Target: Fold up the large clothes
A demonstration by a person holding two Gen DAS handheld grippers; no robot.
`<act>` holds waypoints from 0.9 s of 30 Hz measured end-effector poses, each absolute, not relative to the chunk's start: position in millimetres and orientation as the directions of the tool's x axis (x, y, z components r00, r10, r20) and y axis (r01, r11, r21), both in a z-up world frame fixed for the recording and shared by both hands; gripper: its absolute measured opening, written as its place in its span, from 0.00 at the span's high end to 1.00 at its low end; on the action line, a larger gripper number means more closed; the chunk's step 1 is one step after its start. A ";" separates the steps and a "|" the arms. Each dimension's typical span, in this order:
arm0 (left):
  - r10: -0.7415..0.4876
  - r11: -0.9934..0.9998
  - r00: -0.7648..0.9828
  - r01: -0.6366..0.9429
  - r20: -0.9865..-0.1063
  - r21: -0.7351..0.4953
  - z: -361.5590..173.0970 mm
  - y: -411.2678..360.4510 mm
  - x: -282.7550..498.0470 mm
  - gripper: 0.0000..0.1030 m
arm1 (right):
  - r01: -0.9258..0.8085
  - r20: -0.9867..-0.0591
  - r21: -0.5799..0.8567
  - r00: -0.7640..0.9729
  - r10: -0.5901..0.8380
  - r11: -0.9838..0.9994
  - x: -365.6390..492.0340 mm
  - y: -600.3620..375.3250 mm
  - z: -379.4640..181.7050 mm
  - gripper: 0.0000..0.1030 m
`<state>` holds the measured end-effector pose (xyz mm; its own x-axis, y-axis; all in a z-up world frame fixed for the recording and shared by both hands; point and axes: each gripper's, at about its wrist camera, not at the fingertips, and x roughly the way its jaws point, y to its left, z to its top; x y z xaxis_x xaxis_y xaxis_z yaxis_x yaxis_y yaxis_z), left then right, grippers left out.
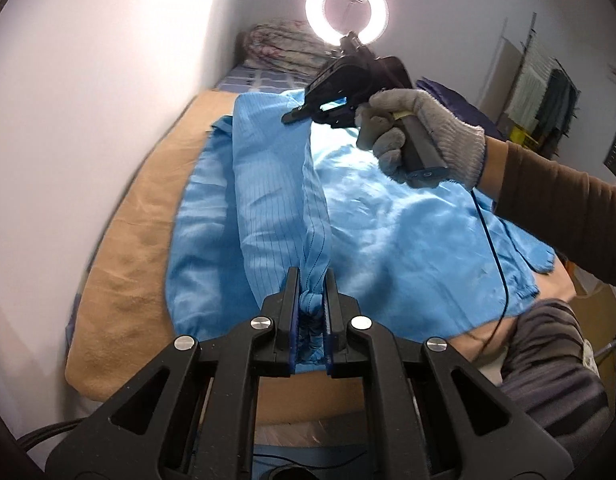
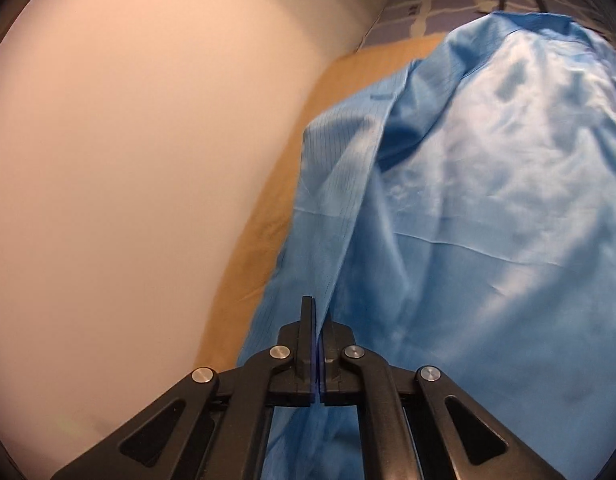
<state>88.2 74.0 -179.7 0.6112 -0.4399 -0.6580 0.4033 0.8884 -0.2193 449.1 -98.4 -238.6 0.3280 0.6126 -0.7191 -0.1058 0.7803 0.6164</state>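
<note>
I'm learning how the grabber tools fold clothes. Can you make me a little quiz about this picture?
1. True or false: the left gripper is pinching a bunched bit of the blue garment.
2. What lies under the garment? A) a tan blanket B) a wooden floor C) a glass table
3. Fill in: the right gripper is shut on a thin ____ of the garment's fabric.

Key:
1. True; the cloth is bunched between its fingers.
2. A.
3. Edge; the fabric rises up and away from the closed fingers.
</note>
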 end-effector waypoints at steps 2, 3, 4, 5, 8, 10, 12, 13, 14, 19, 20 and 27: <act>-0.482 0.863 0.556 0.435 -0.676 -0.257 -179.3 72.7 85.2 0.93 | -0.106 -0.706 0.620 0.358 0.612 0.777 432.3 -117.1 -228.7 1.00; -0.492 0.858 0.549 0.437 -0.676 -0.270 -178.8 73.4 83.4 0.93 | -0.099 -0.699 0.626 0.368 0.613 0.773 424.2 -125.6 -226.9 1.00; -0.505 0.853 0.546 0.434 -0.668 -0.290 -177.1 76.3 80.1 0.89 | -0.089 -0.696 0.629 0.379 0.610 0.772 414.9 -134.7 -226.3 1.00; -0.523 0.844 0.537 0.435 -0.662 -0.314 -175.4 79.8 77.3 0.80 | -0.080 -0.699 0.624 0.388 0.601 0.777 401.7 -145.5 -226.7 1.00; -0.540 0.838 0.549 0.419 -0.638 -0.349 -169.8 89.3 70.5 0.54 | -0.047 -0.749 0.576 0.370 0.550 0.816 366.5 -166.0 -241.0 1.00; -0.543 0.839 0.557 0.396 -0.628 -0.374 -169.7 99.3 68.0 0.53 | -0.024 -0.797 0.531 0.326 0.509 0.847 354.2 -171.2 -263.8 1.00; -0.526 0.851 0.561 0.363 -0.640 -0.381 -173.6 104.4 70.5 0.53 | -0.009 -0.856 0.469 0.242 0.457 0.883 341.8 -173.1 -289.5 0.99; -0.504 0.864 0.559 0.340 -0.659 -0.372 -179.8 106.2 72.8 0.53 | -0.011 -0.877 0.438 0.216 0.430 0.899 337.4 -172.0 -295.4 1.00; -0.486 0.874 0.551 0.316 -0.678 -0.370 -188.5 107.6 76.2 0.53 | -0.033 -0.881 0.423 0.220 0.419 0.906 333.4 -172.4 -297.7 1.00; -0.536 0.843 0.462 0.246 -0.707 -0.478 -230.1 108.2 91.3 0.53 | -0.076 -0.910 0.304 0.271 0.313 0.950 325.8 -163.9 -265.9 0.71; -0.553 0.831 0.449 0.239 -0.702 -0.502 -237.2 105.5 93.6 0.53 | -0.113 -0.912 0.265 0.294 0.287 0.958 326.9 -157.5 -253.4 0.71; -0.564 0.826 0.422 0.286 -0.710 -0.485 -253.1 66.8 105.6 0.85 | -0.281 -0.879 0.221 0.357 0.315 0.934 368.8 -119.6 -214.7 0.54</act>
